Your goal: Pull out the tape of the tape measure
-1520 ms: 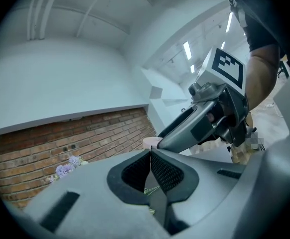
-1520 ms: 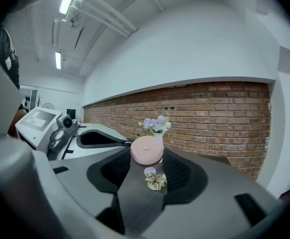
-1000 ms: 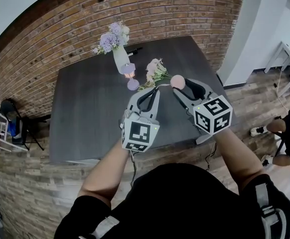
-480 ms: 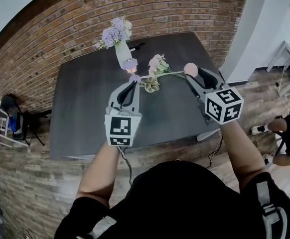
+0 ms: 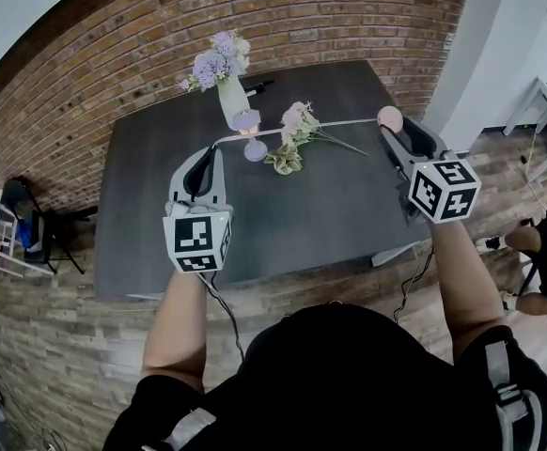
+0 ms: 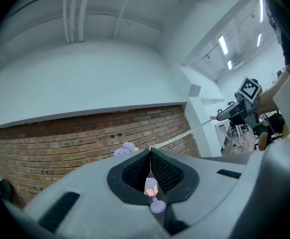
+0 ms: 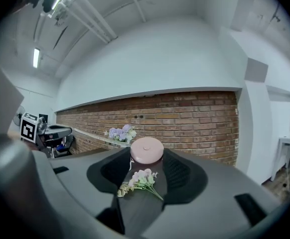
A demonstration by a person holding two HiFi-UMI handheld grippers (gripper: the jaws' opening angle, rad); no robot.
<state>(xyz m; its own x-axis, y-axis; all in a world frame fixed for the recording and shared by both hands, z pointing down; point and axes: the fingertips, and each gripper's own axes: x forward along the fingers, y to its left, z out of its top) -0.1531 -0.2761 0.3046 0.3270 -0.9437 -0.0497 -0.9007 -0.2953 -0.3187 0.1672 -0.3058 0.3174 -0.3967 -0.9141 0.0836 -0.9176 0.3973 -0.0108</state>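
Tape measure [image 5: 389,118] is clamped in the right claw [image 7: 146,158], its tape [image 5: 335,124] pinched in the closed left claw [image 6: 150,154]. The tape is stretched left-right between them; pull is to be directed along it.

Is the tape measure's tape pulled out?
Pulled out: the tape stretches from the pink tape measure in the right gripper to the shut jaws of the left gripper.

Graduations on the tape [image 5: 339,122] are too small to read, its end is a barely discernible sliver at the closed jaws of the left gripper [image 6: 150,152], the tape measure case [image 7: 146,150] sits partly hidden within the right gripper [image 7: 146,159] jaws, and a seated person [image 5: 546,252] is cut off at the head view's right edge.
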